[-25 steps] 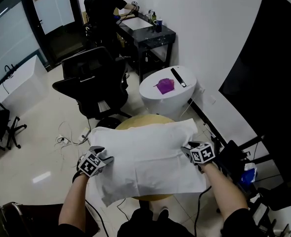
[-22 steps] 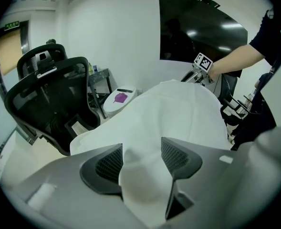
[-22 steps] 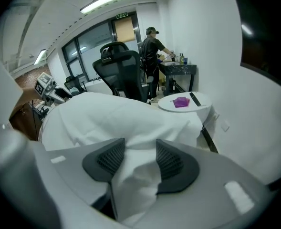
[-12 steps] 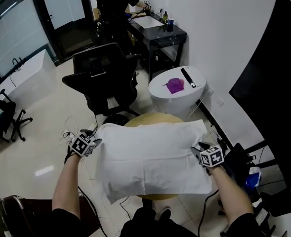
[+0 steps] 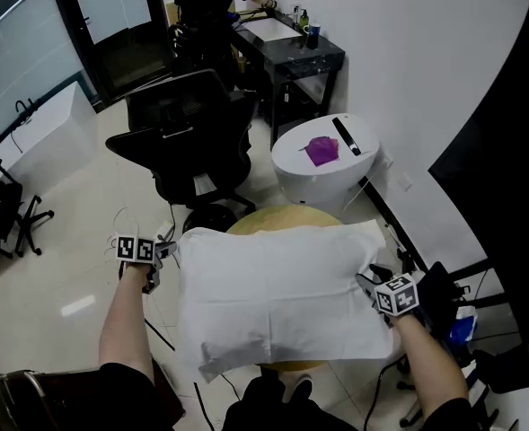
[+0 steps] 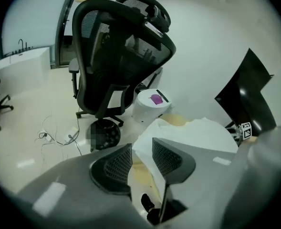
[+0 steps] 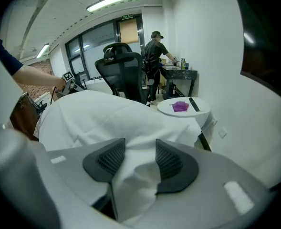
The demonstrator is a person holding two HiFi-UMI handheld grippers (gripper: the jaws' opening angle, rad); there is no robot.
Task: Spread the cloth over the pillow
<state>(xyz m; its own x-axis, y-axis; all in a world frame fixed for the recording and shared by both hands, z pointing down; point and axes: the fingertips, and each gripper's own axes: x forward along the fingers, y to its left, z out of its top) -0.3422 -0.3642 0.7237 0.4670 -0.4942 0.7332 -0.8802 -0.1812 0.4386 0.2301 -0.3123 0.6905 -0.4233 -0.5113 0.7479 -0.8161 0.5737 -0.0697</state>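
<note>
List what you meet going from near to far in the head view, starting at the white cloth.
In order: white fabric cloth → round tan wooden tabletop → white round drum-shaped side table → black rectangular desk.

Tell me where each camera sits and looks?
Head view: on the person's head, looking steeply down at the cloth; forearms, left tongs, right tongs show.
Left gripper view: on left tongs, facing the black chair; jaws have just been closing, cloth edge in their gap.
Right gripper view: on right tongs, facing across the cloth they pinch.
All three share the round white table.
</note>
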